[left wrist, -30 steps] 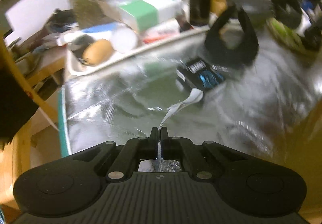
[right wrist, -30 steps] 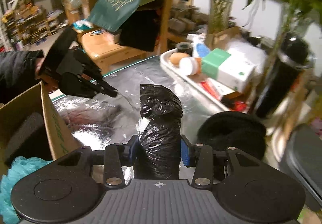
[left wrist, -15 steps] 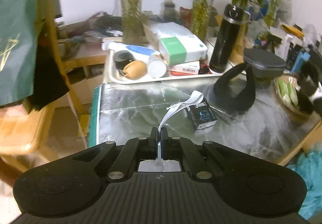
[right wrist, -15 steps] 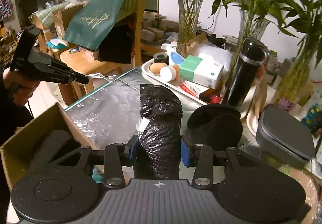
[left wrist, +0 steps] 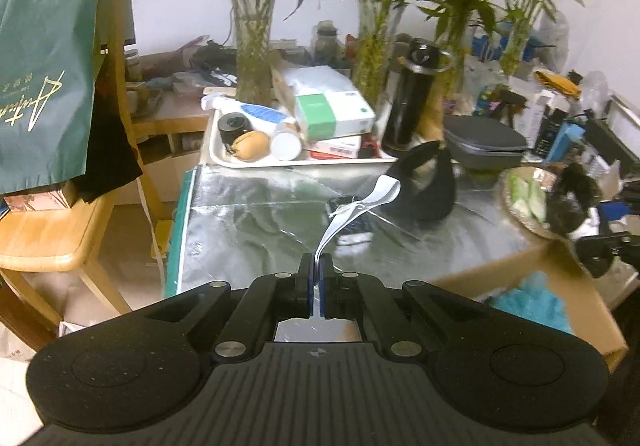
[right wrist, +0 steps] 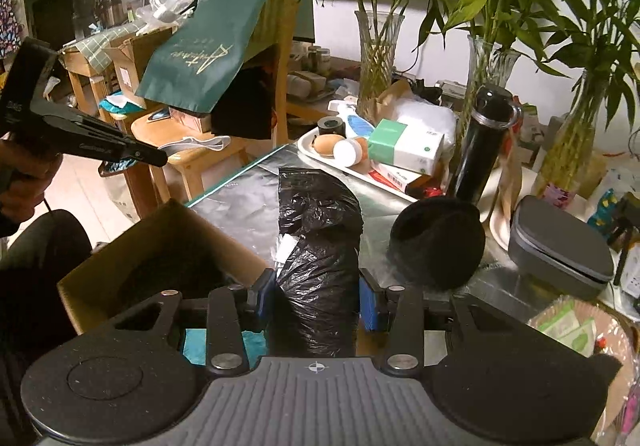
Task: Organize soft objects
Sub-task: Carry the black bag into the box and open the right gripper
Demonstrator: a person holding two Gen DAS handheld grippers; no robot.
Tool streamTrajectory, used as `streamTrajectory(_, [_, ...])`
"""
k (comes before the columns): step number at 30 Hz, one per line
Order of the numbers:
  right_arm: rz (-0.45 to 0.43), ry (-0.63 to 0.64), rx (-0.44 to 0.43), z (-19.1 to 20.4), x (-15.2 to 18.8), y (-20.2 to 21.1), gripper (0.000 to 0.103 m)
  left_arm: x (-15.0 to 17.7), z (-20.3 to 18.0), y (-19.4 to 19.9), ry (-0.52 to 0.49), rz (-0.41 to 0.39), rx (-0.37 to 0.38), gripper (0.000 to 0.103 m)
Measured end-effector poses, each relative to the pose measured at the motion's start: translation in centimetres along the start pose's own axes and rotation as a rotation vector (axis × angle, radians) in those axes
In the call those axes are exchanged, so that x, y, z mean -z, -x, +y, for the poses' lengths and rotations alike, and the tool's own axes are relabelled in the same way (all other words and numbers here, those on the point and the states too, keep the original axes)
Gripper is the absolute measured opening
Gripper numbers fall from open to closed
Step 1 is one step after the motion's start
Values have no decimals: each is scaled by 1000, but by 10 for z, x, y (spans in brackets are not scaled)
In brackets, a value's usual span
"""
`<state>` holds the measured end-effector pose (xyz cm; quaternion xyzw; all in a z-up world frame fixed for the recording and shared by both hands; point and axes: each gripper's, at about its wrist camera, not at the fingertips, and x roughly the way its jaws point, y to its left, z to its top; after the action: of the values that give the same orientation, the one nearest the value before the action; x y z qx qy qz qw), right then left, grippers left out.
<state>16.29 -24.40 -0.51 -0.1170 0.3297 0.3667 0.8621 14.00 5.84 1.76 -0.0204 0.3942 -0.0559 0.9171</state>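
Both hands now higher than a second ago: left gripper (left wrist: 316, 266) pinches white strip (left wrist: 360, 205), right gripper (right wrist: 316, 298) clamps black bag (right wrist: 320, 246), cardboard box (right wrist: 160, 242) at 9 o'clock; drop-off likely next.

Foil tabletop (left wrist: 248, 221) mostly free in middle; tray (left wrist: 216, 159) blocks back edge, cardboard box (right wrist: 160, 230) prob. crowds front.

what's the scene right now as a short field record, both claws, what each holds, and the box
left claw: shut on white strap, held up above the foil-covered table
right claw: shut on black plastic bag bundle, upright between the pads
cardboard box: open, at the table's near edge
box contents: teal fluffy item; a dark item, unclear
still on table: black fuzzy headwear
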Motion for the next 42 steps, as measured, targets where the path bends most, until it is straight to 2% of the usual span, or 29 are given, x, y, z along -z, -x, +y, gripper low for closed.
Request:
streamTrajectory(8, [-19,14,4,19,13,23,45,15,-26,25,-25,12,55,3])
streamTrajectory(17, [-27,1,9,29,25,37,45,34,-51,26,-27,63,153,4])
streamTrajectory(20, [-27,-6,10,31,30,39,45,40,-53,22,-6,69,201,11])
streamTrajectory(22, [-28,-9,11,33,32,41,45,44,-55,22,-8,59,199,32])
streamTrajectory(25, [-28,-14,8,35,36,45,45,51,-55,26,-10,44,184,43])
streamTrajectory(38, [-8,-99,-38,46,39,39,45,66,-53,39,-44,8,139,44])
streamTrajectory(42, [-3,-163,-69,49,34,33,45,68,-50,41,-41,-3,130,44])
